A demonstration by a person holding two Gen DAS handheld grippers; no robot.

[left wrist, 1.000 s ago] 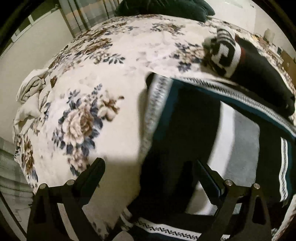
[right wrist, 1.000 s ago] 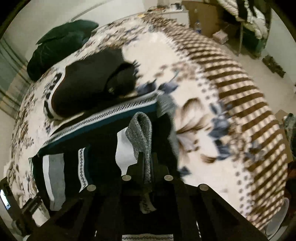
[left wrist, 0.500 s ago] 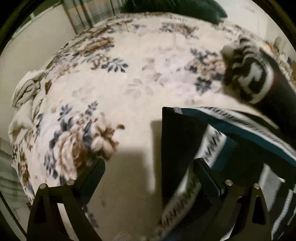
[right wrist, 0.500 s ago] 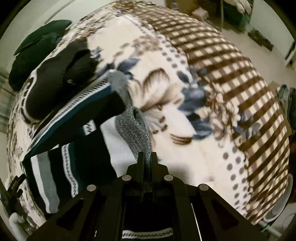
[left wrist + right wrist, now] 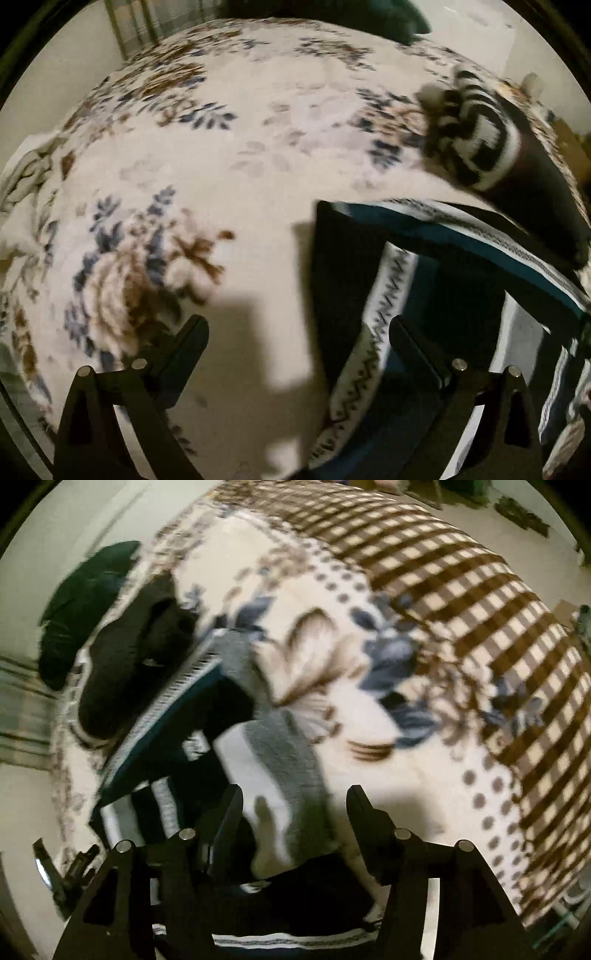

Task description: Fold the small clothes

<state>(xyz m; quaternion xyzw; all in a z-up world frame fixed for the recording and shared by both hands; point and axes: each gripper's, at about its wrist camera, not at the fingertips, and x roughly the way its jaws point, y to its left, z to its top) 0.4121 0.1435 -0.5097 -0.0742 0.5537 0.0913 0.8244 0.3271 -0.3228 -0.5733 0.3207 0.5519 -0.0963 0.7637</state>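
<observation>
A small knit garment [image 5: 454, 266], dark teal and black with white and grey stripes and zigzag bands, lies folded on the floral blanket [image 5: 229, 155]. In the left wrist view my left gripper [image 5: 297, 328] stands wide open over the garment's left folded edge. Its right finger [image 5: 410, 339] hangs above the cloth and its left finger above bare blanket. In the right wrist view my right gripper [image 5: 295, 799] has its jaws opening. The garment's grey and white folded end [image 5: 284, 764] lies loose between them, and the pads do not press on it.
A black garment with a black-and-white patterned cuff [image 5: 476, 144] lies just beyond the striped one, also seen as a black garment [image 5: 122, 672] in the right wrist view. A dark green pillow [image 5: 81, 602] sits at the far end. The blanket's brown checked border [image 5: 461, 590] runs along the right side.
My right gripper was shut on the grey end of the garment and has opened, leaving that end lying on the bed. The left gripper stayed open and shifted left to the garment's folded edge.
</observation>
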